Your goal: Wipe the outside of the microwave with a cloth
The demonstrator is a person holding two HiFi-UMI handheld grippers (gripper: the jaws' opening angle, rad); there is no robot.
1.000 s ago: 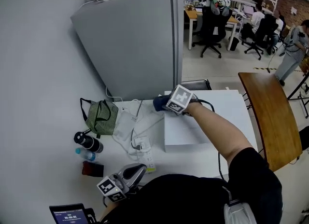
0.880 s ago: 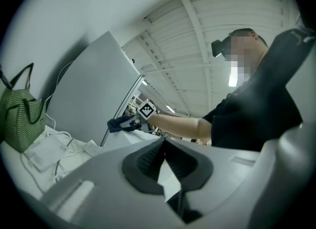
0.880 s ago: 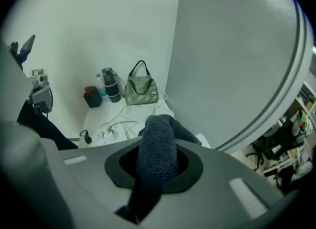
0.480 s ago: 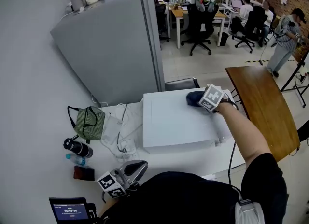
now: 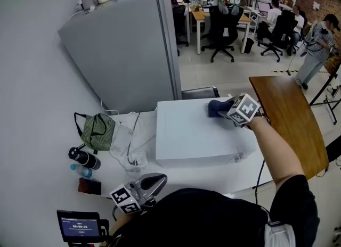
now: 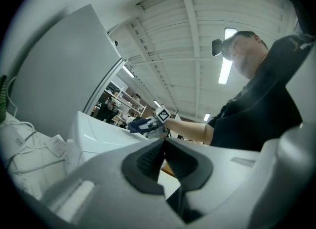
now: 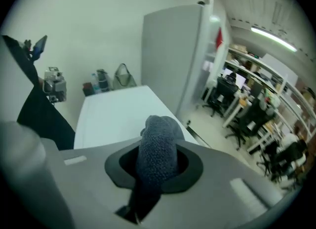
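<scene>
Dark blue cloth (image 7: pixel 158 146) clamped between the fingers (image 7: pixel 193 168) of the right gripper (image 5: pixel 230 109), bulging past their tips and lying on the far right of the white microwave (image 5: pixel 194 134) top. Left gripper (image 6: pixel 163 155) near left, low by the body, fingers closed together, holding nothing.

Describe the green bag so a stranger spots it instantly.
Start at the tall grey refrigerator. On the white table at its foot, left of the white microwave, sits the green striped fabric bag. Nothing else there is green; it has dark straps.
</scene>
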